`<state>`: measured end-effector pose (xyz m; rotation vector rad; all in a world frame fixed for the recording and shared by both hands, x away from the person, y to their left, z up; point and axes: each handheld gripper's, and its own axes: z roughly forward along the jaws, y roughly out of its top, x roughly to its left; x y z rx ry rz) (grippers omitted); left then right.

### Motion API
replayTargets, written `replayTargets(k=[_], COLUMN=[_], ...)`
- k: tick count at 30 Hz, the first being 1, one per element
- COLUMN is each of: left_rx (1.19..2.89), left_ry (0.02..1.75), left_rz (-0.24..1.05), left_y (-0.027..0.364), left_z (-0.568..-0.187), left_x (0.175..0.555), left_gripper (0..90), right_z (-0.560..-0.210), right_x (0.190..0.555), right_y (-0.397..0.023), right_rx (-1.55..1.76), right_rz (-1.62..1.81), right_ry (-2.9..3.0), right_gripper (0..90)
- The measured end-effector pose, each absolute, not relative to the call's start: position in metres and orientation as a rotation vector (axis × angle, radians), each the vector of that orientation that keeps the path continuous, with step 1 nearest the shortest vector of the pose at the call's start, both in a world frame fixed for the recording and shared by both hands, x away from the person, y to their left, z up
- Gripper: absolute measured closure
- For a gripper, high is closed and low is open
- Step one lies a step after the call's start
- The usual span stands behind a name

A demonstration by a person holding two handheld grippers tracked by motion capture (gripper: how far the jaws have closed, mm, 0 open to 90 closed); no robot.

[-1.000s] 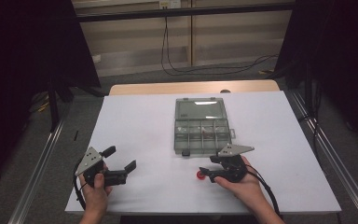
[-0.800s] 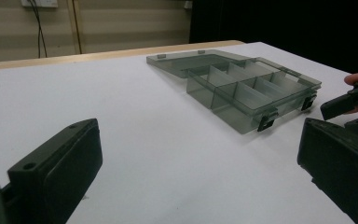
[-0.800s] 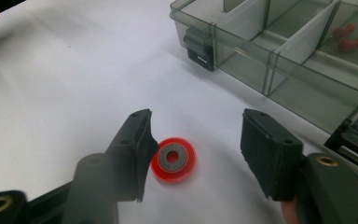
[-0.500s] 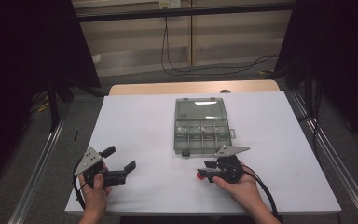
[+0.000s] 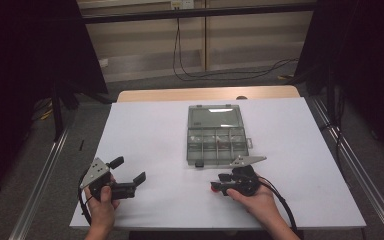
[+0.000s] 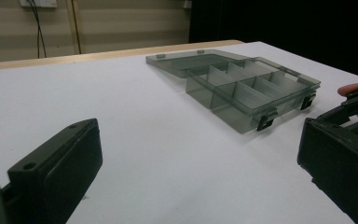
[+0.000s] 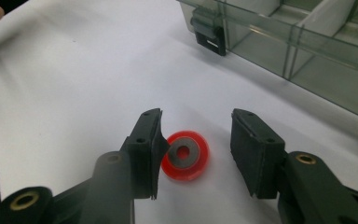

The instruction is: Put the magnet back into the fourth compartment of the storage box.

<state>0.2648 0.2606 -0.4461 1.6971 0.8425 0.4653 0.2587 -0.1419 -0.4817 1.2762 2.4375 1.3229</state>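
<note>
Two hands low (R claw (image 7: 193, 156) over disc (image 7: 185, 155))

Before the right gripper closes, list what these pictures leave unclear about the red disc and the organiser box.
- Red disc, right gripper view: whether the left jaw touches it or just overlaps it; high view, the right gripper covers most of it.
- Organiser box, high view: compartment contents too small and dim; right gripper view, the top edge cuts it off.
- Left gripper, left gripper view: jaws cropped by the bottom and right edges.
</note>
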Motion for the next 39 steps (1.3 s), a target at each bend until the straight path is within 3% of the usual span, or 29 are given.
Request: replayTargets(k=[39], left_rx=[1.698], left_ry=[0.841], left_rz=[0.471], left_y=[0.2615], left_z=[-0.4453], left_x=[0.2641], left_gripper=[0.0], right_z=[-0.4857], right_x=[0.2589], right_y=[-0.1397], right_rx=[1.325], right_rz=[1.296], right_ry=[2.454], right_gripper=[62.8])
